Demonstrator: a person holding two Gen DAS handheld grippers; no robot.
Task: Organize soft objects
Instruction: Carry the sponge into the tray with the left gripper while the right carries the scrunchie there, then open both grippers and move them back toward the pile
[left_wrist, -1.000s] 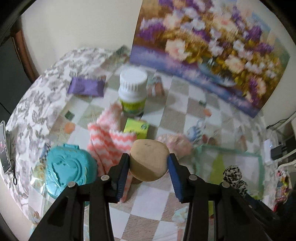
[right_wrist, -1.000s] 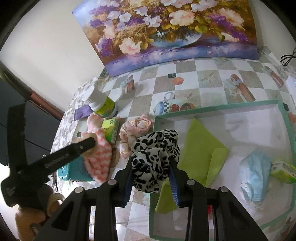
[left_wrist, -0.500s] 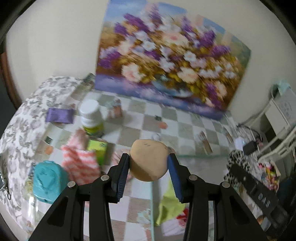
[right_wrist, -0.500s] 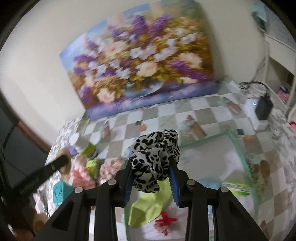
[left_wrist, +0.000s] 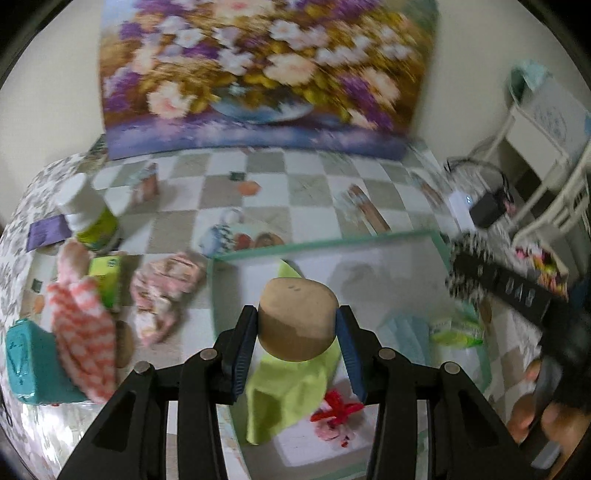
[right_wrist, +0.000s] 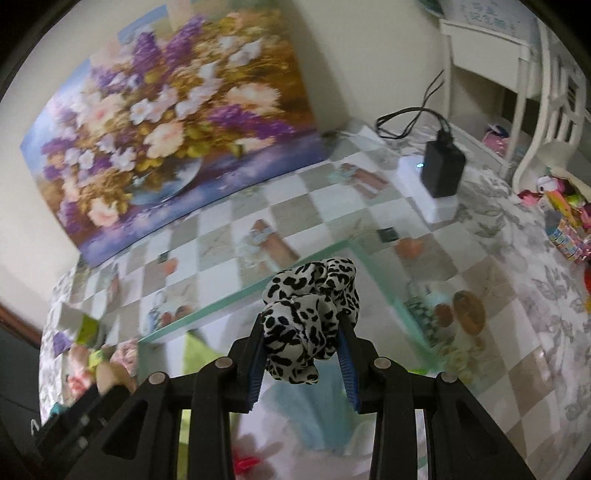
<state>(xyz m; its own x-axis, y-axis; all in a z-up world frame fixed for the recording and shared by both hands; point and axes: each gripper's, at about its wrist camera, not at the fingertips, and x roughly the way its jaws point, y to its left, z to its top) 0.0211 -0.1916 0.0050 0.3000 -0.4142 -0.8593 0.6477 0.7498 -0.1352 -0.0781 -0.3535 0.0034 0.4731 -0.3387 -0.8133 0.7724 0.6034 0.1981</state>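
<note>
In the left wrist view, the left claw (left_wrist: 297, 325) is clamped on a tan sponge puff (left_wrist: 298, 319), and where a second ago it hung over the checkered tabletop (left_wrist: 303, 192) with the chevron cloth (left_wrist: 83, 332) just behind it, it now hangs over the near-left part of the green-rimmed tray (left_wrist: 332, 242), with the lime cloth (left_wrist: 291, 384) directly beneath; the puff looks ready to be lowered in. Only this view shows what remains outside the tray, to the claw's left: the chevron cloth, the pink scrunchie (left_wrist: 164, 291), a teal case (left_wrist: 33, 363) and a white-capped bottle (left_wrist: 86, 218). In the right wrist view, the right claw (right_wrist: 303, 356) grips a leopard-print scrunchie (right_wrist: 310, 314); it has swung further over the tray, whose far rim (right_wrist: 243, 293) now lies just ahead of the claw, with a pale blue item blurred underneath. Only this view shows the black charger (right_wrist: 443, 170) far ahead to the right.
</note>
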